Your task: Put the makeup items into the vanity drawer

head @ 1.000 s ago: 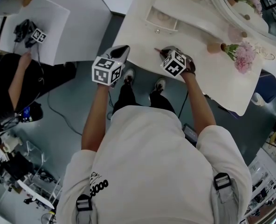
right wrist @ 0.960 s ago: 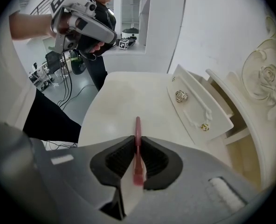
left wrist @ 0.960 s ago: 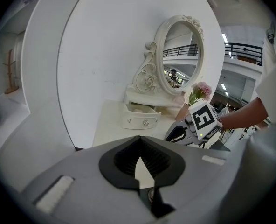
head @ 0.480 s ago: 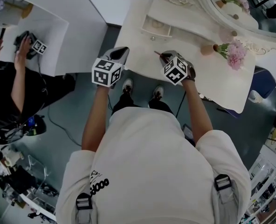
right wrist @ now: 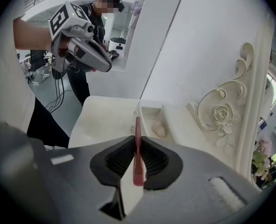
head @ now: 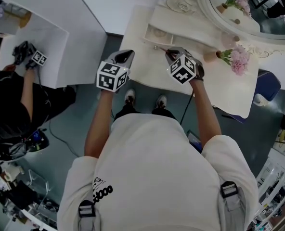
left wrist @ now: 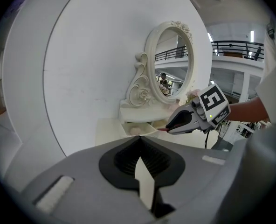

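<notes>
Vanity top [right wrist: 105,120]: open drawer [right wrist: 151,112] holds pale round item [right wrist: 160,131], perhaps sponge.

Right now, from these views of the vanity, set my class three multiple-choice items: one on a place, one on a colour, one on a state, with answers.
1. Where does the pale round item lie?
A in the open drawer; B on the floor; C on a chair.
2. What colour is the slim stick in the right gripper?
A green; B reddish pink; C blue.
3. How is the left gripper?
A wide open; B shut on a brush; C shut, empty.

Answers:
1 A: it sits inside the drawer.
2 B: it shows reddish pink between the pads.
3 C: its jaws meet with nothing between them.
</notes>
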Tool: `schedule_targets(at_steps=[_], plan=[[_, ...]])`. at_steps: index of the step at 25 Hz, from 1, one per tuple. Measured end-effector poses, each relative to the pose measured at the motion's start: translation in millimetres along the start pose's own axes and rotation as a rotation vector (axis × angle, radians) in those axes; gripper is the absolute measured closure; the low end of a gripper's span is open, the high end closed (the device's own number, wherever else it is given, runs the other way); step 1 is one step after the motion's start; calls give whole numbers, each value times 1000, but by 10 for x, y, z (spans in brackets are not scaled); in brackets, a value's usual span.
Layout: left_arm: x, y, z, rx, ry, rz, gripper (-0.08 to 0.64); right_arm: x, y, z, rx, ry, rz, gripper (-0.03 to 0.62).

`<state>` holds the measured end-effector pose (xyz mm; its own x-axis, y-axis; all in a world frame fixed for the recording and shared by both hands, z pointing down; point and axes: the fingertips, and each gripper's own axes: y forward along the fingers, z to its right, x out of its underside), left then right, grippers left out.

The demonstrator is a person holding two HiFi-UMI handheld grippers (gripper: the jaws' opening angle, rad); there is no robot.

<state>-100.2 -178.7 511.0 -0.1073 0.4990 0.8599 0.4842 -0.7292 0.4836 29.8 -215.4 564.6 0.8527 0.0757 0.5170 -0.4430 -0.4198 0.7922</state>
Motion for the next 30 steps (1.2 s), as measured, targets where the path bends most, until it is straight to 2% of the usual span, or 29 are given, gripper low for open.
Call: schedule_targets(at_steps=[7, 15, 19, 25, 30], plan=[[4, 39, -143, -21, -14, -4, 545, -205, 246, 282, -10, -52, -10, 545], [-23, 55, -401, -84, -43, -3, 545, -213, 814, 530, -69, -134, -97, 543], [40, 7, -473, -114, -54, -15, 545, -140, 1051, 527, -125, -170, -149, 543], [145, -101, -547, -149, -81, -25, 545, -265, 1177, 465, -193, -165, -135, 543], [181, -171, -517, -162, -91, -22, 545, -275, 1174, 444, -198, -163, -129, 526]])
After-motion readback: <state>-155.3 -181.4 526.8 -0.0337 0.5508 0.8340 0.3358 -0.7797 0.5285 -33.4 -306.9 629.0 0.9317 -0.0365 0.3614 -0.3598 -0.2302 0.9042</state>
